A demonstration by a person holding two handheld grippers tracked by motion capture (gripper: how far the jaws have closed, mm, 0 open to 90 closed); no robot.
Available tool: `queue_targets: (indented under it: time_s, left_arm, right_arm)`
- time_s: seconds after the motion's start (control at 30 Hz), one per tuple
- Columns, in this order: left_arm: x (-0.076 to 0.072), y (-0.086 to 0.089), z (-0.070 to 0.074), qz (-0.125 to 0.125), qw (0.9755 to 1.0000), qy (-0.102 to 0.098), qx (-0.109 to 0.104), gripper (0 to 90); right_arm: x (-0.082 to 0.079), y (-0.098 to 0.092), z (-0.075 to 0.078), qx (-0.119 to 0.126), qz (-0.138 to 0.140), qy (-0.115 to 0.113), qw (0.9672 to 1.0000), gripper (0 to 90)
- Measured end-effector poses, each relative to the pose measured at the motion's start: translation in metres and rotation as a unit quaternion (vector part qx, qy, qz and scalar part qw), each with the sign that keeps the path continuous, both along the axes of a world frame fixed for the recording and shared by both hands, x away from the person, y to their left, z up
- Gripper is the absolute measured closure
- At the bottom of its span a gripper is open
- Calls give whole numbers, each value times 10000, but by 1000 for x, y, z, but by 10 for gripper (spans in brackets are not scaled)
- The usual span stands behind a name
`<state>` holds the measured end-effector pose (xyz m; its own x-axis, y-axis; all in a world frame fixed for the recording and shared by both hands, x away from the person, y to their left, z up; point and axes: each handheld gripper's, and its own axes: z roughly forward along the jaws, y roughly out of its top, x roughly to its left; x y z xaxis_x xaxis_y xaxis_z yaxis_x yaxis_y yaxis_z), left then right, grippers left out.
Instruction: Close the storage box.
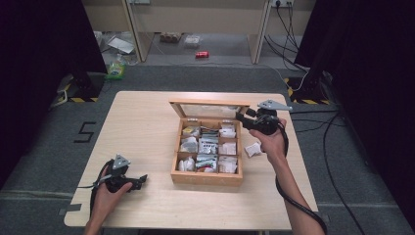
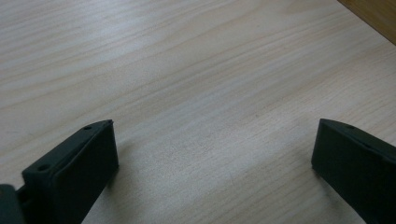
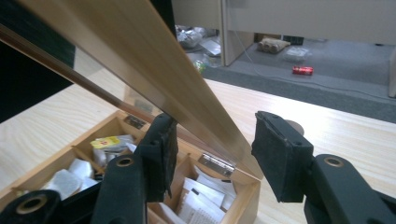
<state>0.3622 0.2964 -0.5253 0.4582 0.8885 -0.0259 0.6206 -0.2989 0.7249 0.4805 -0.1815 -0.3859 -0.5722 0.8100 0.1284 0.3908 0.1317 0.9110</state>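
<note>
— Where's the wooden box (image 1: 207,177)?
— Mid-counter (image 1: 147,122), its lid (image 3: 154,70) raised between the right claw's (image 3: 212,149) half-parted jaws, unpinched.
— And the left claw (image 2: 212,154)?
— Wide, holding nothing, near left.

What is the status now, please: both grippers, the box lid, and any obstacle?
Left gripper open, resting on table, idle. Right gripper open astride the lid edge of the wooden box, not clamped. Lid up. White packet lies beside box.

A lab or studio — black curtains (image 1: 39,44), hazard-taped stands (image 1: 78,90), floor cables (image 1: 313,127).
</note>
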Motion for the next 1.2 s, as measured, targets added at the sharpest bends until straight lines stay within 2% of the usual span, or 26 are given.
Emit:
queue_targets:
  time_s: [0.07, 0.2, 0.3, 0.57, 0.7, 0.97, 1.2]
  left_arm:
    - [0, 0, 0, 0, 10000, -1, 1, 0]
    - [0, 0, 0, 5, 10000, -8, 1, 0]
    - [0, 0, 0, -2, 10000, -6, 9, 0]
    - [0, 0, 0, -2, 10000, -7, 9, 0]
    - [0, 0, 0, -1, 10000, -6, 10, 0]
    - [0, 0, 0, -1, 10000, -8, 9, 0]
    - [-1, 0, 0, 15, 10000, -11, 11, 0]
  right_arm:
    - [-4, -1, 2, 0, 44, -31, 10000, 502]
    - [-11, -1, 4, -170, 133, -50, 9998, 495]
    - [-15, -2, 1, -116, 186, -18, 9998, 494]
    - [-26, -3, -6, -171, 244, 88, 9995, 490]
    - [-31, -5, -8, -75, 281, 84, 9995, 489]
    - [-40, -6, -15, -70, 290, 90, 9995, 488]
    - [-47, -9, -22, 132, 257, 70, 9996, 489]
